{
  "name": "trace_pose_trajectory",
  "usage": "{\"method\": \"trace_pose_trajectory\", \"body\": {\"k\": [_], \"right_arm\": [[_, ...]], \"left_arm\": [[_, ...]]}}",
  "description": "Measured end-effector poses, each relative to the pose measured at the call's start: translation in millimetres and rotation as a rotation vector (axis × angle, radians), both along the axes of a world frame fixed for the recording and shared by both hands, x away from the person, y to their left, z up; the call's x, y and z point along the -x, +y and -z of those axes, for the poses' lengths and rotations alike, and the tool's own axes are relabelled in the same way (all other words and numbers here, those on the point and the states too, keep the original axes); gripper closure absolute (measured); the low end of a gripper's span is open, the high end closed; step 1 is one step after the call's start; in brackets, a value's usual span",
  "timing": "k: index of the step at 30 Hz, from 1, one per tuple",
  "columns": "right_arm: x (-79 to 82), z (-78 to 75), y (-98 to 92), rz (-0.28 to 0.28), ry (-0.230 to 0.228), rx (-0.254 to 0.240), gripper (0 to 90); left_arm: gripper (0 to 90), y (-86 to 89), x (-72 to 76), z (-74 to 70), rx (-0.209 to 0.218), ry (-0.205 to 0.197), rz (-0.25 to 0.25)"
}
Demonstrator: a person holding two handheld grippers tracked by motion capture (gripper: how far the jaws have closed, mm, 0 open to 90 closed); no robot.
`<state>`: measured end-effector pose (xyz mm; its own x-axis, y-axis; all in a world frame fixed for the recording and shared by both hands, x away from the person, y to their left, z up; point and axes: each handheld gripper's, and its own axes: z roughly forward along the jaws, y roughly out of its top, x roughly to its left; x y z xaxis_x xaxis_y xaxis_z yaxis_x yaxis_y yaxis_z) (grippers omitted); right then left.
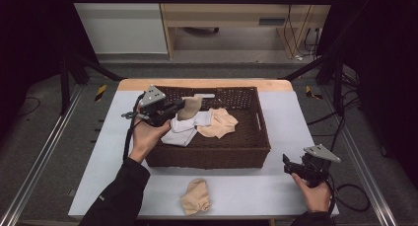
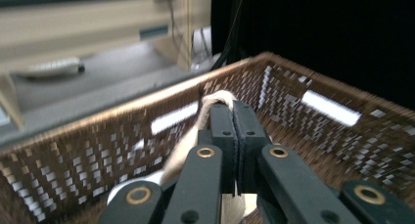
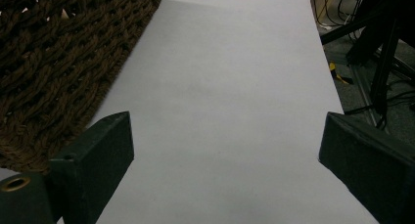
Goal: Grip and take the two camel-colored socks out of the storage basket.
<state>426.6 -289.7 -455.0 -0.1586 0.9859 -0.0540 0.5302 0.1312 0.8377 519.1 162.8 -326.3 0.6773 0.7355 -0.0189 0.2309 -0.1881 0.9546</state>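
1. While your left gripper (image 1: pixel 178 106) hangs over the left end of the wicker basket (image 1: pixel 207 157), its fingers (image 2: pixel 222 131) are pressed together on a beige sock (image 1: pixel 190 109), which dangles just above the pile.
2. Your right gripper (image 1: pixel 290 166) rests near the tabletop's (image 1: pixel 256 186) right front corner, fingers (image 3: pixel 95 150) spread wide with nothing between them.
3. Watch the pinch: only a small fold of fabric shows above the closed fingers in the left gripper view, so a quick swing could likely let the sock slip out and drop back in.
4. Mind the white sock (image 1: pixel 185 130) and the peach sock (image 1: pixel 219 122) lying just beneath; if the hanging toe snags one, you may drag it over the rim.
5. Clear the near wall fully before you carry it toward the beige sock on the tabletop (image 1: pixel 196 196), or the tail could catch on the weave.
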Motion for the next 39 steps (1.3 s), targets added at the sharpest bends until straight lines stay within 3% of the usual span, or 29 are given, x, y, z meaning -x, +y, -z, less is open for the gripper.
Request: {"method": "trace_pose_trajectory", "body": {"k": [6, 14, 22, 31, 39], "right_arm": [[0.3, 0.1, -0.5, 0.001, 0.001, 0.002, 6.3], [0.9, 0.4, -0.7, 0.006, 0.002, 0.002, 6.3], [1.4, 0.3, -0.8, 0.006, 0.002, 0.002, 6.3], [2.4, -0.1, -0.5, 0.009, -0.001, -0.001, 6.4], [2.9, -0.1, -0.8, 0.006, -0.001, 0.001, 6.4]], "left_arm": [[88.7, 5.9, 29.4, -23.9, 0.027, -0.057, 0.036], [88.7, 12.0, 64.2, -30.8, 0.057, -0.089, 0.102], [88.7, 18.2, 97.4, -33.7, 0.056, -0.114, 0.154], [88.7, 19.9, 131.9, -14.0, 0.021, -0.085, 0.221], [88.7, 21.2, 146.1, 33.4, -0.069, 0.028, 0.244]]}}
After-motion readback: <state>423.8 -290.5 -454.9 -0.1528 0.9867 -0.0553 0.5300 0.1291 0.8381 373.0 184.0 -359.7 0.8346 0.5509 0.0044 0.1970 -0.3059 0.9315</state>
